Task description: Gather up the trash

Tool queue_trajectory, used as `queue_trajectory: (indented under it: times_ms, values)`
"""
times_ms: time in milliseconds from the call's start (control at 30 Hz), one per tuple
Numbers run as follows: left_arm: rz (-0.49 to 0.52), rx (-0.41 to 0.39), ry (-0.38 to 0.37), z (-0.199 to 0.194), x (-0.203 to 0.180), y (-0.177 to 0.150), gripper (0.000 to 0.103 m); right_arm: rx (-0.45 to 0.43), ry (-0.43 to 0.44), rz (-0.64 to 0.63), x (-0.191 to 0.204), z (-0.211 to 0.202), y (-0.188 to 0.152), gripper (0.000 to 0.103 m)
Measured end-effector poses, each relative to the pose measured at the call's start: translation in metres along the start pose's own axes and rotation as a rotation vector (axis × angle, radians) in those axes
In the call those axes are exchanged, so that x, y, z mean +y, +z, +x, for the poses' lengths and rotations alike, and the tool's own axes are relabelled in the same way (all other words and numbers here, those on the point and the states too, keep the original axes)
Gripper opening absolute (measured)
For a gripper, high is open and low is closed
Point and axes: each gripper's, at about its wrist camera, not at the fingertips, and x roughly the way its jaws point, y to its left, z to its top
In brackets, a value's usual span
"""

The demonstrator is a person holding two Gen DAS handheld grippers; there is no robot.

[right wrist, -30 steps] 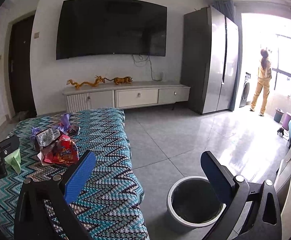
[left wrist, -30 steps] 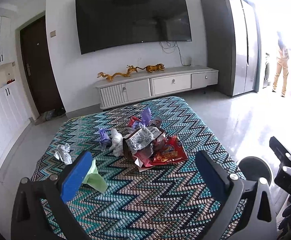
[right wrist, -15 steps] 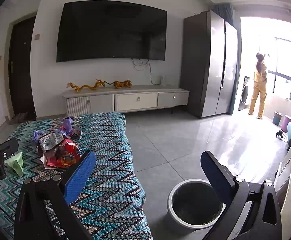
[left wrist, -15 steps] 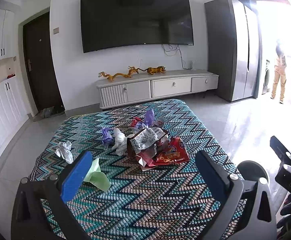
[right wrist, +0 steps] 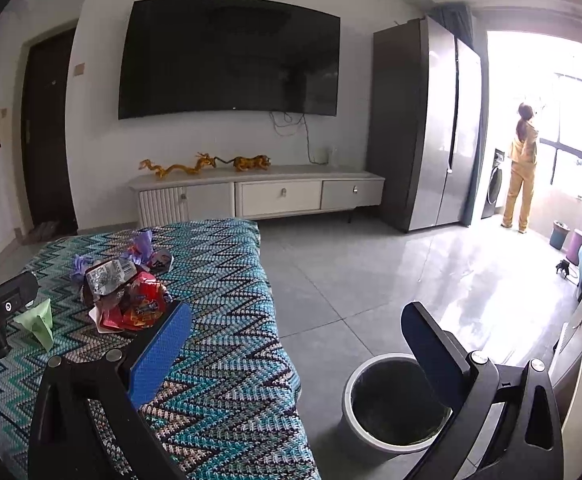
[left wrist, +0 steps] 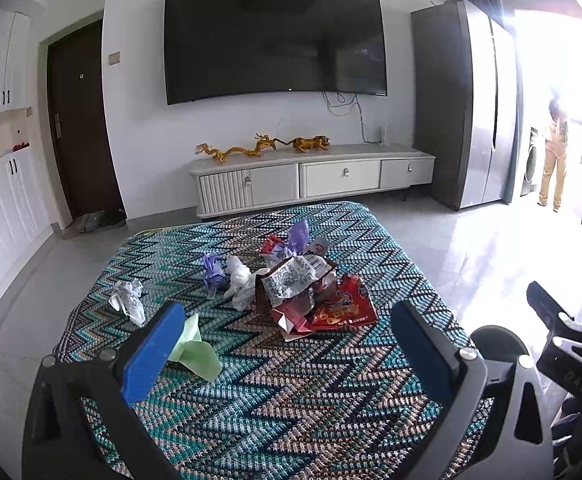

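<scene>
Both grippers hold fingers spread, empty; left gripper [left wrist: 287, 344] is nearer: green wrapper [left wrist: 195, 350] touches its left finger's inner side, trash pile [left wrist: 307, 292] ahead; right gripper [right wrist: 295, 354] has bin [right wrist: 391, 404] just beyond its right finger.

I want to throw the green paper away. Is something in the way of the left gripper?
Nothing visible. The green paper lies alone on the blanket, beside the open left gripper, apart from the wrapper pile.

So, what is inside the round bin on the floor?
The bin shows only a dark inside wall and no trash. The right tongs, open, cover part of its opening, so its bottom stays unseen.
</scene>
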Motion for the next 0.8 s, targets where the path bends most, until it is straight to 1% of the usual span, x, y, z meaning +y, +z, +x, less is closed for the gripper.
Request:
queue_trajectory:
  times_ms: [167, 467, 800]
  values:
    - [0.002, -0.008, 0.002, -0.001, -0.001, -0.001, 0.103, 0.000, -0.015, -0.008, 0.001, 0.000, 0.000, 0.103]
    - [0.002, -0.008, -0.009, -0.002, 0.000, -0.002, 0.103, 0.007, -0.012, -0.023, 0.004, -0.001, 0.001, 0.103]
    - [0.013, -0.002, -0.050, -0.001, -0.003, -0.005, 0.103, 0.006, 0.005, -0.042, 0.014, -0.001, 0.002, 0.103]
